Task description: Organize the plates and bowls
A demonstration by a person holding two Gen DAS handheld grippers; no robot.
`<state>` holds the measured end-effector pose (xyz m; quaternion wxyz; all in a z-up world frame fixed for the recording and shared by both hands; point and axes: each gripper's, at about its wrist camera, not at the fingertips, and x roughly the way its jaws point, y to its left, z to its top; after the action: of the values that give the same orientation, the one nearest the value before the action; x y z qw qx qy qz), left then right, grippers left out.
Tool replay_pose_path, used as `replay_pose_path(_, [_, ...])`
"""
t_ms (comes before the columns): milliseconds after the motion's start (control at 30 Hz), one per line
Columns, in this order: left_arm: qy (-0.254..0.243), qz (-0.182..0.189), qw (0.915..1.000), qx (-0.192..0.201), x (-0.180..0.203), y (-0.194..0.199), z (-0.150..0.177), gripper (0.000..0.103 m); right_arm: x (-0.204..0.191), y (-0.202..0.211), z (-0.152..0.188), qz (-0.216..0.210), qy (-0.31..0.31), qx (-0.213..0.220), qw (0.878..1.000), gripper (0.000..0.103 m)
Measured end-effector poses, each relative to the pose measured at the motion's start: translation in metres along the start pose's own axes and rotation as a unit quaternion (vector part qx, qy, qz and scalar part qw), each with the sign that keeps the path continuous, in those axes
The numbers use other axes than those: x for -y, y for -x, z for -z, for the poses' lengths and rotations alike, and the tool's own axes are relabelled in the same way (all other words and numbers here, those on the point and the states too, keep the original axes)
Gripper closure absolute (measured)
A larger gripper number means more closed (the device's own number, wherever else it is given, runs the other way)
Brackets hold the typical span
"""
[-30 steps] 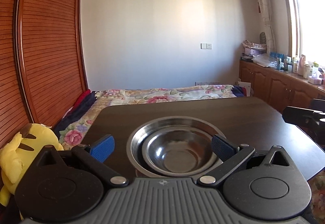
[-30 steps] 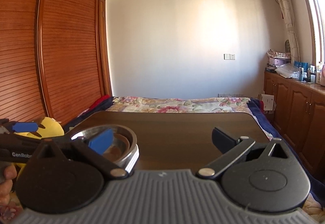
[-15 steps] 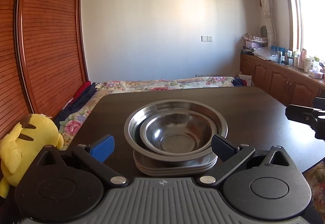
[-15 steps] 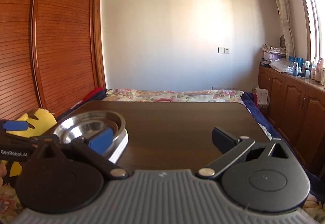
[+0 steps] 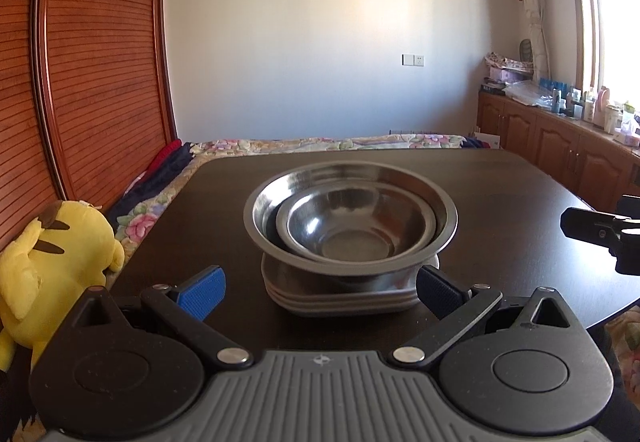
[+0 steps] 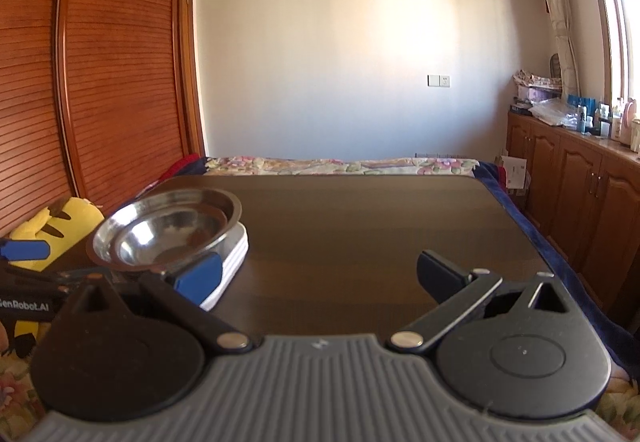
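A small steel bowl (image 5: 348, 226) sits nested inside a larger steel bowl (image 5: 446, 217), and both rest on a stack of white plates (image 5: 340, 298) on the dark table (image 5: 500, 177). My left gripper (image 5: 320, 288) is open just in front of this stack, with nothing between its fingers. In the right wrist view the same bowls (image 6: 168, 230) and plates (image 6: 236, 254) stand at the left. My right gripper (image 6: 318, 276) is open over bare table, to the right of the stack.
A yellow plush toy (image 5: 48, 266) lies at the table's left edge, by a wooden slatted wardrobe (image 5: 88, 81). A flowered bed (image 5: 320, 143) lies beyond the table. Wooden cabinets (image 6: 580, 181) with bottles line the right wall.
Both grippers have drawn back and lowered from the stack. The plates under the bowls have come into the left wrist view. Both grippers stay open.
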<state>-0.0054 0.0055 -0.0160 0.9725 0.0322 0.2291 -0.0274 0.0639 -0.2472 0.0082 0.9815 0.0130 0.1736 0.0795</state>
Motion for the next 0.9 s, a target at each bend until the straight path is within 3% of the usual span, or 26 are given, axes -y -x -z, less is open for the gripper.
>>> replay_pose_path(900, [-0.003,0.001,0.9999,-0.012,0.0015,-0.0069,0.0101,0.000,0.0068,-0.0061,0.0084,0.011,-0.003,-0.018,1.000,0.000])
